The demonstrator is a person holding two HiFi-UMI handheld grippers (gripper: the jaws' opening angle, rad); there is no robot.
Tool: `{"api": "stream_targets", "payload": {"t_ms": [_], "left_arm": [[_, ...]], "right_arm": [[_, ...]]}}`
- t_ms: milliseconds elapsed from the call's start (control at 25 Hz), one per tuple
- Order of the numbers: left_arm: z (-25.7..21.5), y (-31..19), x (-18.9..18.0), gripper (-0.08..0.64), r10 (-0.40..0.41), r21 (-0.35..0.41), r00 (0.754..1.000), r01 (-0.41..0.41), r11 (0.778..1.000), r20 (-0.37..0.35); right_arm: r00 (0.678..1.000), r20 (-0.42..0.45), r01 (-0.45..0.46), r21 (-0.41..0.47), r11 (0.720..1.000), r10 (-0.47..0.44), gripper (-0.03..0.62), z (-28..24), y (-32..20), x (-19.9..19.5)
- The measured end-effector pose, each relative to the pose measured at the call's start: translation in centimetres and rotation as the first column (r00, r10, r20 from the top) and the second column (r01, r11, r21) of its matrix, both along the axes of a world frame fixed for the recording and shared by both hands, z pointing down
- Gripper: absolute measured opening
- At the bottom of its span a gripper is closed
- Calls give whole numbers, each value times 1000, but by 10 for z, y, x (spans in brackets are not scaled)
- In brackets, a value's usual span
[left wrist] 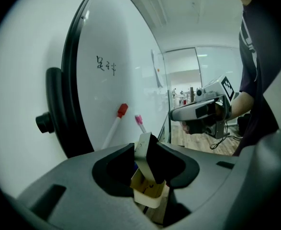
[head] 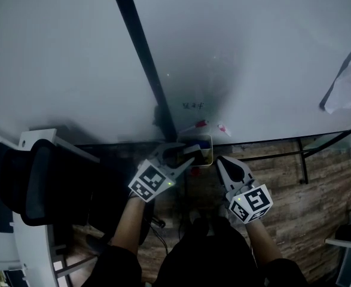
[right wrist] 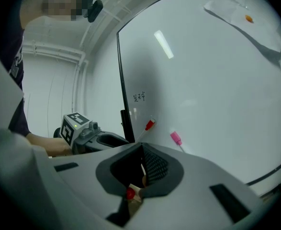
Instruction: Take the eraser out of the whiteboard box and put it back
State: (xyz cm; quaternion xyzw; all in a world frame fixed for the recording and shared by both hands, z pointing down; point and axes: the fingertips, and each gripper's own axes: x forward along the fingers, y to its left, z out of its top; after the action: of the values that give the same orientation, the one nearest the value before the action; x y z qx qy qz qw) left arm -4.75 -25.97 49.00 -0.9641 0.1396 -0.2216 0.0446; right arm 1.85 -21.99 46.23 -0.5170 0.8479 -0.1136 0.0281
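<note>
Chair (head: 43, 184): black, at the far left, beside a white desk edge (head: 26, 244).
Whiteboard (head: 253, 52): fills the upper view, split by a dark upright bar (head: 142, 58); small handwriting near its lower middle.
Left gripper (head: 186, 153): reaches toward the board's lower edge, jaws closed on the eraser (left wrist: 142, 155). The eraser is a pale slab with a black face. It sits tilted between the pads, raised just above the box.
Box (head: 206, 151): a beige open holder at the foot of the board, directly under the held eraser.
Red marker (head: 198, 125) and pink marker (head: 223, 128): both against the board just above the box, side by side but apart.
Right gripper (head: 222, 160): just right of the box, tips together, holding nothing.
Paper sheet (head: 345, 82): on the board at the far right, under an orange dot.
</note>
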Motion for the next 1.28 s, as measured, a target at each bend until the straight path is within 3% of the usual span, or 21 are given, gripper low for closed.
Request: {"api": "stream_targets", "payload": {"t_ms": [280, 680, 920, 1160, 1280], "left_arm": [[-47, 0, -9, 137, -77, 51, 990, 83, 995, -118], [-91, 9, -24, 133, -226, 71, 933, 254, 964, -279], [-122, 22, -35, 133, -338, 68, 842, 401, 914, -421], [-170, 45, -38, 133, -388, 121, 723, 542, 832, -572], [-193, 55, -37, 133, -392, 148, 675, 596, 789, -625]], "right_arm": [[999, 16, 31, 34, 999, -32, 3, -14, -7, 1], [994, 53, 96, 71, 993, -100, 3, -33, -8, 0], [986, 78, 136, 124, 983, -147, 3, -57, -1, 2], [982, 49, 163, 257, 953, -181, 3, -109, 14, 6], [982, 23, 172, 330, 928, -190, 3, -137, 23, 7]]}}
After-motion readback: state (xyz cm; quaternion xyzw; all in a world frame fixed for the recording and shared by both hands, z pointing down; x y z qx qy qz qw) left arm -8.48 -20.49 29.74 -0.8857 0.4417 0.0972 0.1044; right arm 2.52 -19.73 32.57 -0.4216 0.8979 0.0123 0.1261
